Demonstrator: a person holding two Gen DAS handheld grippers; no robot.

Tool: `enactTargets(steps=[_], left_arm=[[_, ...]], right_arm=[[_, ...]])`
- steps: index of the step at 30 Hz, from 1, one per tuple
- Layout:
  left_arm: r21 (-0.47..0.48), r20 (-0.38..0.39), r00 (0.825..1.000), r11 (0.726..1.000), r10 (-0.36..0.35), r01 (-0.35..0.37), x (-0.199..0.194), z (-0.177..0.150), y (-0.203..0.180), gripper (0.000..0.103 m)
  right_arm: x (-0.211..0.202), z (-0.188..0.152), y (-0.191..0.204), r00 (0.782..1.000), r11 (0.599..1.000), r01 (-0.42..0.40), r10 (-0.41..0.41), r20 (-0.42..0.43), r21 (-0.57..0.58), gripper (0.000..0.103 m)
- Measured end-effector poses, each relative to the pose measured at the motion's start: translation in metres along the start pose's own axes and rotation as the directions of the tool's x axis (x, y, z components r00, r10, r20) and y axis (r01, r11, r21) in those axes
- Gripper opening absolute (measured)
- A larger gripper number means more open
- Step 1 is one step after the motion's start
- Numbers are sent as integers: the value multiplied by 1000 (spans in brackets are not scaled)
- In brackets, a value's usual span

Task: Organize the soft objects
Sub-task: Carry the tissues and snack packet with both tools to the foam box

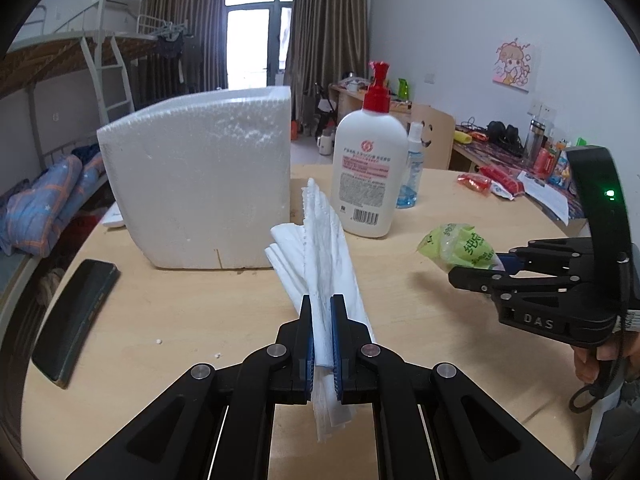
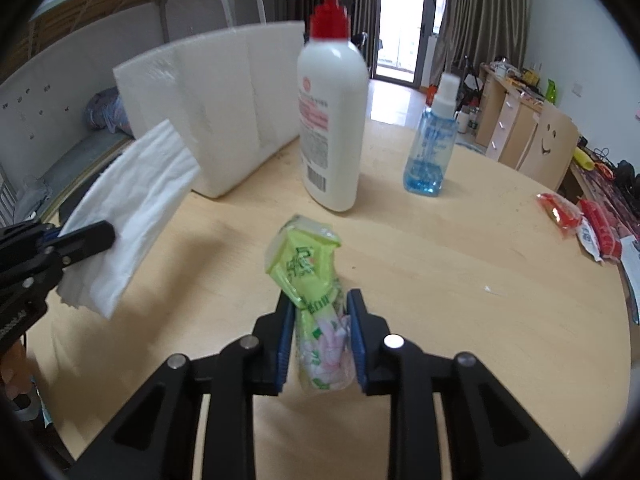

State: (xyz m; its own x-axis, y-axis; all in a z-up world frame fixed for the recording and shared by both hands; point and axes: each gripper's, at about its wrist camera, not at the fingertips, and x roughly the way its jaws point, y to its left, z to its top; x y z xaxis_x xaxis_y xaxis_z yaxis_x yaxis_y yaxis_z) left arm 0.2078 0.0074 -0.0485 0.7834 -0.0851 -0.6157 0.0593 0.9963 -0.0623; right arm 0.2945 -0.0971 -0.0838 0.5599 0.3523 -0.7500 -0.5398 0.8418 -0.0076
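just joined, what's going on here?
A person holds a gripper in each hand over a round table. The left gripper is shut on folded white tissue. The right gripper is clamped on a green tissue pack. A foam box stands behind.

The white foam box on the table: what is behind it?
Behind the white foam box, a bunk bed with its white ladder and brown curtains show above it. The table surface directly behind is covered by the box.
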Motion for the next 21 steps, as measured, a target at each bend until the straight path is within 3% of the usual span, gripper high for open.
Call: enactTargets(steps=[12, 21], left_arm=[[36, 84, 996, 999, -14, 12, -53, -6, -11, 7], [47, 138, 990, 999, -22, 16, -95, -31, -16, 7]], right_arm=[[-72, -25, 22, 989, 1000, -10, 7, 145, 14, 30], [-112, -59, 45, 974, 999, -8, 0, 225, 32, 30]])
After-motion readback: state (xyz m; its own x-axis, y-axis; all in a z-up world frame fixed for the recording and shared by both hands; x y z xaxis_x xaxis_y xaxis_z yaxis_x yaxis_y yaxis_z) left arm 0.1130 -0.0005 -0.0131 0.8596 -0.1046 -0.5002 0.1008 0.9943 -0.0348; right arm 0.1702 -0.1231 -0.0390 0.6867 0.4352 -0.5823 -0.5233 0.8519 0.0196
